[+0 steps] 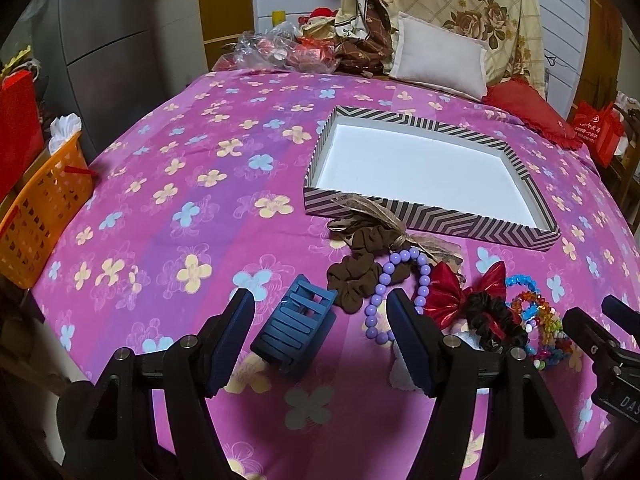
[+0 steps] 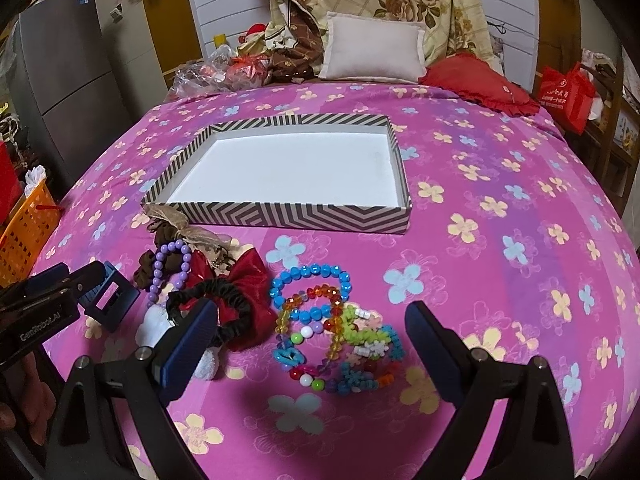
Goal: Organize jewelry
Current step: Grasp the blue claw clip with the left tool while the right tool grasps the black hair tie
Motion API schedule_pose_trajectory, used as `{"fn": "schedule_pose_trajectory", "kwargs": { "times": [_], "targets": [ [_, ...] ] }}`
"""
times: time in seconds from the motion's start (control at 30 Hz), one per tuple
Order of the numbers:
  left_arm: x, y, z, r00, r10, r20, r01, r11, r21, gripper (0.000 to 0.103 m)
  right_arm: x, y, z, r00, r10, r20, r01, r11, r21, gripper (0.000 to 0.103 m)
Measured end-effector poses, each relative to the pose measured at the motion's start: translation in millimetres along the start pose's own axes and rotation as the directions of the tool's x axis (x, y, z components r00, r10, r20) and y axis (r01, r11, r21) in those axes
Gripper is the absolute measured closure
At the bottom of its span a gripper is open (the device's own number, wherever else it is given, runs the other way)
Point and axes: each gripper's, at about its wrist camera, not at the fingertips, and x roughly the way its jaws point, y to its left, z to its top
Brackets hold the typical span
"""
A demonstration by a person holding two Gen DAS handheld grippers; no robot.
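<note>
An empty striped box (image 1: 424, 210) (image 2: 280, 214) with a white inside lies on the pink flowered bedspread. In front of it lie a blue hair claw (image 1: 296, 330) (image 2: 110, 300), a brown scrunchie (image 1: 356, 276), a purple bead bracelet (image 1: 394, 280) (image 2: 170, 264), a red bow with a black scrunchie (image 1: 476, 300) (image 2: 234, 300) and several coloured bead bracelets (image 2: 320, 320) (image 1: 536, 320). My left gripper (image 1: 320, 316) is open, with the hair claw between its fingers. My right gripper (image 2: 308, 326) is open around the coloured bracelets.
An orange basket (image 1: 44, 208) (image 2: 24, 224) stands off the bed's left edge. Pillows (image 1: 440, 56) (image 2: 374, 46), a red cushion (image 2: 480, 84) and plastic bags lie at the bed's head. A red bag (image 2: 566, 94) is at the right. A grey fridge stands at the left.
</note>
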Motion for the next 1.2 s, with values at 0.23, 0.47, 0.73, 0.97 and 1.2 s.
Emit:
{"fn": "schedule_pose_trajectory", "kwargs": {
  "times": [0.23, 0.47, 0.73, 0.97, 1.2],
  "targets": [
    [2.5, 3.5, -1.1, 1.000, 0.002, -0.005, -0.002, 1.000, -0.005, 0.031, 1.9, 5.1, -0.8, 1.000, 0.010, -0.008, -0.010, 1.000, -0.013, 0.006],
    [2.4, 12.8, -1.3, 1.000, -0.007, -0.019, 0.007, 1.000, -0.006, 0.031, 2.4, 14.1, -4.1, 0.999, 0.041, -0.020, -0.042, 0.998, -0.044, 0.006],
    [0.4, 70.7, 1.9, 0.996, -0.071, -0.053, 0.062, 0.987, -0.148, 0.032, -1.5, 48.9, -17.1, 0.981, 0.186, -0.059, -0.194, 0.965, -0.179, 0.009],
    [9.0, 95.4, -10.9, 0.988, -0.103, -0.113, 0.080, 0.979, -0.188, 0.032, 12.8, 79.6, -31.5, 0.916, 0.360, -0.177, -0.392, 0.895, -0.213, 0.028],
    [7.1, 83.2, -16.2, 0.983, -0.150, -0.108, 0.135, 0.981, -0.141, 0.032, 12.6, 72.9, -25.1, 0.937, 0.320, -0.138, -0.343, 0.917, -0.204, 0.028]
  ]
}}
